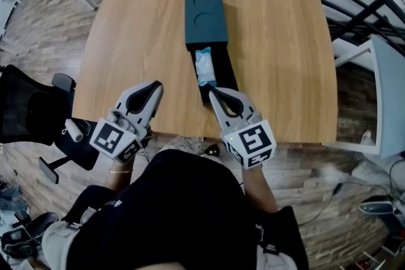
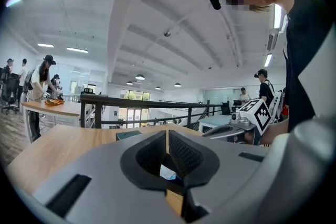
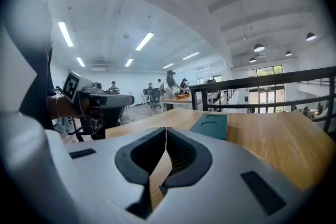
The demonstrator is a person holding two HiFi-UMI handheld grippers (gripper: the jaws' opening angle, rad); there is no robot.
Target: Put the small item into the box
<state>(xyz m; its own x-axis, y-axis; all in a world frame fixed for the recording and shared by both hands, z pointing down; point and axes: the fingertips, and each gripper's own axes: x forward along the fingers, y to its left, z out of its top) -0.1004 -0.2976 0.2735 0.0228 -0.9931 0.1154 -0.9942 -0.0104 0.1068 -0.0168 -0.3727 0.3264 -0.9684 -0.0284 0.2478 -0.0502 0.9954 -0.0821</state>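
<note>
currently: table (image 1: 285, 60) carries the box (image 1: 205, 19), dark teal, with its black tray (image 1: 226, 76) slid out toward the person. item (image 1: 205, 66), pale blue and white, lies in the tray's far left part, so it looks already placed; the tray is not yet pushed in.

right gripper (image 1: 212, 91) sits over the tray's near end, contact not clear. its own view shows the jaws pressed together on nothing (image 3: 166, 136). left gripper (image 1: 157, 85) rests left of the tray, apart from it, jaws also pressed together and empty (image 2: 167, 136).

risks, as judged:
- if the item stands proud of the tray, it may catch on the box mouth and jam or crumple.
- a push off the tray's axis could skew the light box on the table instead of closing it; nothing braces the box.
</note>
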